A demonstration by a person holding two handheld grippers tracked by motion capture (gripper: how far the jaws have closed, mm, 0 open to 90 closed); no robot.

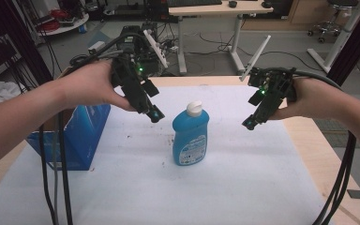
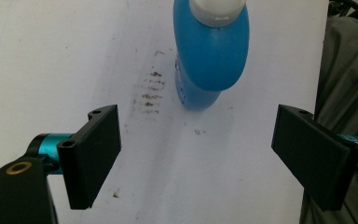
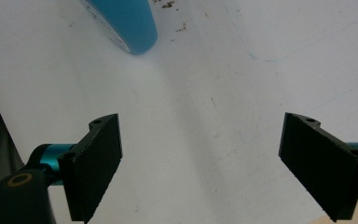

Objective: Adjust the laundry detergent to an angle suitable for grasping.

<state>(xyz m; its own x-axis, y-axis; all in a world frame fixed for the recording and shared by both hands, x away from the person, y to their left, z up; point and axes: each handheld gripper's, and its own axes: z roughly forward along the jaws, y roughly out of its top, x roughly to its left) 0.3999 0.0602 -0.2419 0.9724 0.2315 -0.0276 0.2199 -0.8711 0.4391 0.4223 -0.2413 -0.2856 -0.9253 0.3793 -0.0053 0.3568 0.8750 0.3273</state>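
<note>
A blue bottle [image 1: 191,136] with a white cap stands upright in the middle of the white sheet [image 1: 168,187]. My left gripper [image 1: 153,114] hangs above and to the left of it, open and holding nothing. In the left gripper view the bottle [image 2: 212,46] sits ahead of the open left gripper [image 2: 198,158], cap toward the camera. To the bottle's right, my right gripper [image 1: 249,123] is held up, also open and holding nothing. The right gripper view shows the bottle's base [image 3: 126,23] at the upper left, well beyond the right gripper [image 3: 200,163].
A blue box [image 1: 77,136] stands at the left edge of the sheet, below my left forearm. Brown smudges [image 2: 150,93] mark the sheet beside the bottle. Bare wooden table [image 1: 309,140] borders the sheet on the right. Cables [image 1: 61,178] trail down from both grippers.
</note>
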